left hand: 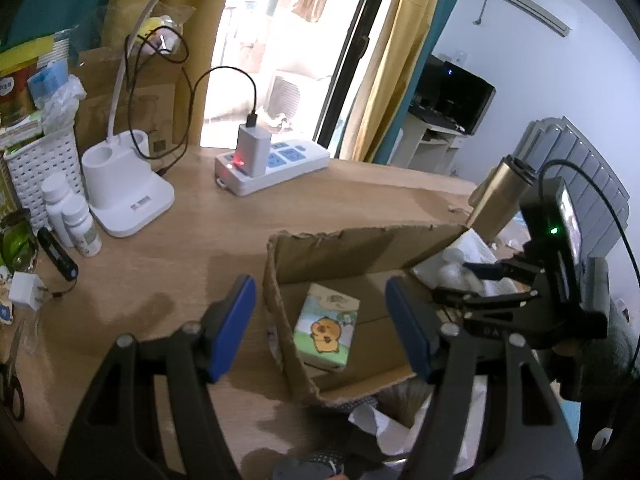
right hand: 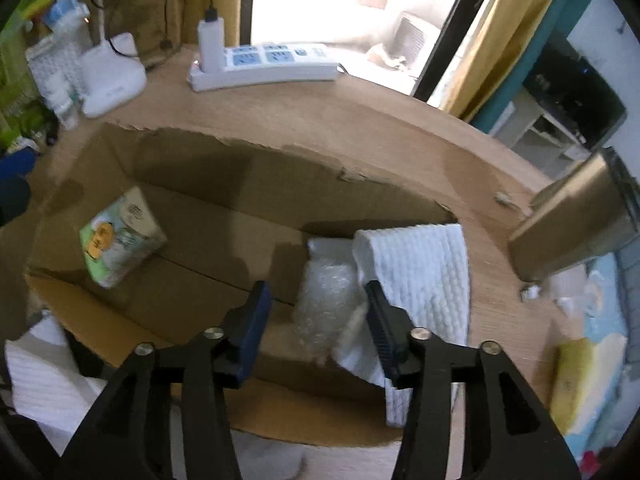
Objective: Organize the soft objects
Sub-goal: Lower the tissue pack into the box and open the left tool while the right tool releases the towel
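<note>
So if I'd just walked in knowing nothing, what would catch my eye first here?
Probably the torn cardboard box in the middle of the wooden desk, with a cartoon-printed tissue pack lying inside at its left. At the box's right end a white quilted cloth drapes over the wall beside a bubble-wrap bundle. Both open grippers, left gripper and right gripper, hover above.

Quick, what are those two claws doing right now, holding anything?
Left claw: open, holding nothing, above the cardboard box.
Right claw: open, holding nothing, over the bubble wrap and white towel in the box.
</note>
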A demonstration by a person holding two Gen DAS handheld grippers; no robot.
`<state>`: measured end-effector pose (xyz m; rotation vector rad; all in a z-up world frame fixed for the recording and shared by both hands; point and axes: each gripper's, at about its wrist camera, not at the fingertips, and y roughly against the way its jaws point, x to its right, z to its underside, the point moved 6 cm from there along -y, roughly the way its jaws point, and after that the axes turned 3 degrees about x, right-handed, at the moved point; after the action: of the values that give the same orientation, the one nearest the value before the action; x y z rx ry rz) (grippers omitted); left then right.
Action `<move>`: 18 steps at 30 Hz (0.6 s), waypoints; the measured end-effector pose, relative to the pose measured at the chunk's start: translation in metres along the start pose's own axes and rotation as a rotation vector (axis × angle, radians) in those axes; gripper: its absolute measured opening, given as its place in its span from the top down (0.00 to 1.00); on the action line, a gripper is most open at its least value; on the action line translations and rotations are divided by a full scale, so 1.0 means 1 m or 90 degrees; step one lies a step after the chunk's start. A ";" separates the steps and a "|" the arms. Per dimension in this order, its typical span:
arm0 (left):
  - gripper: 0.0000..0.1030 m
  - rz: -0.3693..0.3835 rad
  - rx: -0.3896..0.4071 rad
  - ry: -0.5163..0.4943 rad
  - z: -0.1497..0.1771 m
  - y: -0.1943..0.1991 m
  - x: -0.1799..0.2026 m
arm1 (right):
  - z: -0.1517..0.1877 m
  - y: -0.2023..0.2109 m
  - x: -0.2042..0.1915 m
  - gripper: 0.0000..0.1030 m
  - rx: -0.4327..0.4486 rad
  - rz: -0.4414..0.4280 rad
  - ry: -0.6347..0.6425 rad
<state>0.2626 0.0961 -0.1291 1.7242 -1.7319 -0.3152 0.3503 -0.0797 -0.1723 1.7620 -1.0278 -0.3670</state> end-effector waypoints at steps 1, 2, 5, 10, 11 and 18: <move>0.33 0.002 -0.001 0.000 0.000 0.000 0.001 | 0.002 -0.003 0.001 0.40 -0.012 0.010 0.007; 0.33 0.004 -0.002 0.000 0.001 0.000 0.001 | 0.004 -0.007 0.001 0.38 -0.017 0.015 0.008; 0.33 0.009 -0.002 -0.002 0.001 0.000 0.003 | 0.004 -0.012 0.004 0.36 -0.009 0.016 -0.005; 0.33 0.011 -0.003 -0.005 0.002 0.002 0.006 | 0.002 -0.013 0.009 0.48 0.011 0.021 -0.004; 0.33 0.011 -0.003 -0.006 0.002 0.002 0.006 | 0.001 -0.013 0.009 0.60 0.016 0.028 0.000; 0.33 0.008 -0.002 -0.014 0.003 0.007 0.009 | -0.006 0.013 -0.003 0.65 0.051 -0.029 -0.007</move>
<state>0.2565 0.0872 -0.1247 1.7139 -1.7556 -0.3316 0.3462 -0.0747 -0.1585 1.8598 -1.0249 -0.3687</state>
